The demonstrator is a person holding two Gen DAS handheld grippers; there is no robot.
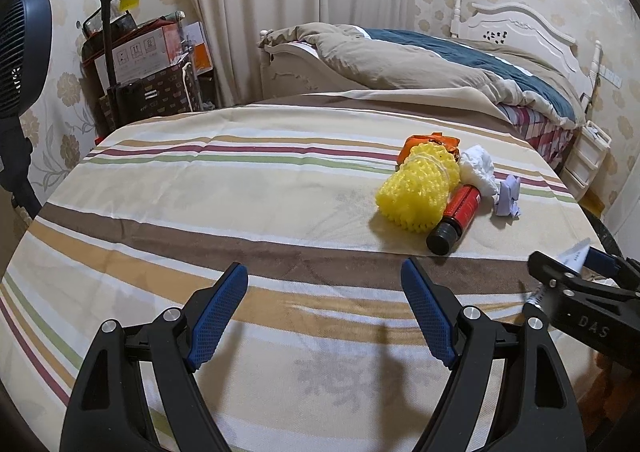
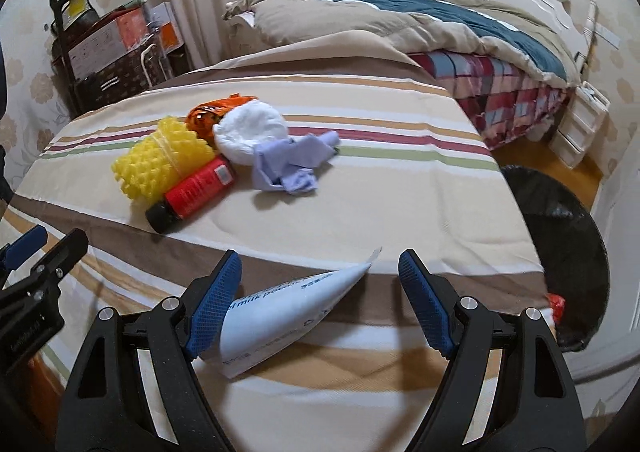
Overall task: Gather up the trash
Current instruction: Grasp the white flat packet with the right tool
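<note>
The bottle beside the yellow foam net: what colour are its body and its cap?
The bottle has a red body and a black cap, clearest in the right wrist view.

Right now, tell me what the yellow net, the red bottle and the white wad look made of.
Yellow net: soft foam mesh, matte, bumpy open cells. Red bottle: probably dark glass or plastic, glossy red label, black cap. White wad: crumpled tissue or cotton, matte, soft folds.

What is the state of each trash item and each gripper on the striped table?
left gripper: open, empty
right gripper: open, around the packet
milk powder packet: lying flat, touching one finger
red bottle: on its side, capped
yellow foam net: lying beside the bottle
white tissue: crumpled
lilac paper: crumpled
black bin: open
</note>
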